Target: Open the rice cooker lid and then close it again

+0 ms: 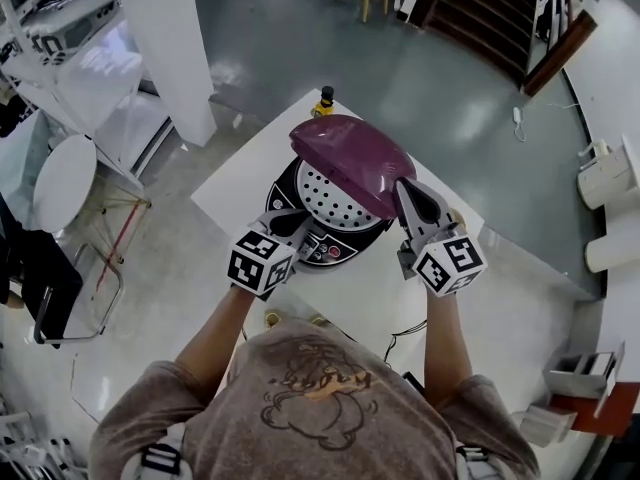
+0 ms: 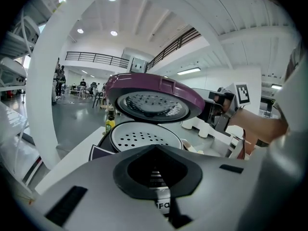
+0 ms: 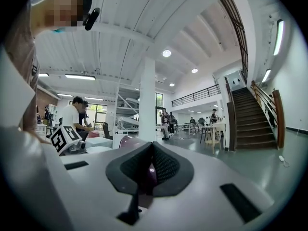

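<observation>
Head view: right gripper [image 1: 404,188] is pinching the lid [image 1: 350,158] edge mid-opening; left gripper [image 1: 298,226], clenched empty, is bracing the rice cooker [image 1: 322,251]. Next: probably swinging the lid fully up.

Head view looks steeply down onto the white table [image 1: 400,303]. Left gripper view sits low, close before the rice cooker [image 2: 144,136], facing far. Right gripper view looks level from its right. All share the purple lid [image 1: 350,163] [image 2: 154,93] [image 3: 126,141].
</observation>
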Action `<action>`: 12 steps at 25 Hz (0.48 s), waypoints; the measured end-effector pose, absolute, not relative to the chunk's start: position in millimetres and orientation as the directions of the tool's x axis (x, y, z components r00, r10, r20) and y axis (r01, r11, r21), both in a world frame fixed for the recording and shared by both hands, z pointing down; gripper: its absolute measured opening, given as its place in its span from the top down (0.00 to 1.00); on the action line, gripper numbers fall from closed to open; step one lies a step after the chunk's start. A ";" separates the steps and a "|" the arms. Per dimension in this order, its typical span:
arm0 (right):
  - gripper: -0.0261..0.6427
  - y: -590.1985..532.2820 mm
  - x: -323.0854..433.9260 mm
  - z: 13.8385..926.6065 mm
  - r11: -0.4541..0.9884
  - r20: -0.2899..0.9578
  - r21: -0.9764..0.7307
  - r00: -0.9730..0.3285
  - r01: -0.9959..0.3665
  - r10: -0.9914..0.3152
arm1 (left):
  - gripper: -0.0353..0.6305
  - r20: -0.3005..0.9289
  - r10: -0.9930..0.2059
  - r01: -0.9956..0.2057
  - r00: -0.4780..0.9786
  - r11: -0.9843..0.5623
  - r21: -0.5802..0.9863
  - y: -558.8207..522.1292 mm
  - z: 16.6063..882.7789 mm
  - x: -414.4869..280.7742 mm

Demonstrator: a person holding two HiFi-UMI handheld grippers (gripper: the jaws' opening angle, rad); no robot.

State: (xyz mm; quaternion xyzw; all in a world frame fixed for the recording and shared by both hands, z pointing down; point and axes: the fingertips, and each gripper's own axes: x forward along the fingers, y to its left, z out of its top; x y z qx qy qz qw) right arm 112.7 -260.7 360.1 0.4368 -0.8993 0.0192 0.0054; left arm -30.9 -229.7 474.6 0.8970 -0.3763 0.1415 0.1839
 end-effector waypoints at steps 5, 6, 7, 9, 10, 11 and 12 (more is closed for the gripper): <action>0.95 -270.5 120.3 351.4 0.618 0.019 -0.020 -0.618 -0.786 -0.786 | 0.92 0.386 -0.624 -0.726 0.679 -0.648 0.231 -232.0 474.3 -30.7; 0.95 -272.5 121.2 349.6 0.619 0.016 -0.020 -0.619 -0.785 -0.785 | 0.92 0.385 -0.625 -0.727 0.679 -0.646 0.232 -232.1 474.2 -30.9; 0.95 -274.4 122.3 347.7 0.619 0.013 -0.021 -0.619 -0.785 -0.785 | 0.92 0.384 -0.627 -0.728 0.678 -0.645 0.233 -232.1 474.2 -31.0; 0.95 -278.3 125.6 343.6 0.619 0.007 -0.024 -0.620 -0.785 -0.785 | 0.92 0.383 -0.629 -0.730 0.677 -0.643 0.234 -231.9 474.5 -30.6; 0.95 -280.3 127.3 341.5 0.620 0.004 -0.024 -0.620 -0.784 -0.785 | 0.92 0.383 -0.629 -0.730 0.677 -0.642 0.234 -231.9 474.7 -30.4; 0.95 -282.4 128.8 339.2 0.620 0.000 -0.022 -0.621 -0.784 -0.784 | 0.92 0.382 -0.629 -0.729 0.677 -0.643 0.235 -232.1 474.9 -30.4; 0.95 -284.5 130.2 336.6 0.621 -0.004 -0.020 -0.621 -0.784 -0.784 | 0.92 0.381 -0.629 -0.729 0.678 -0.643 0.236 -232.2 475.1 -30.4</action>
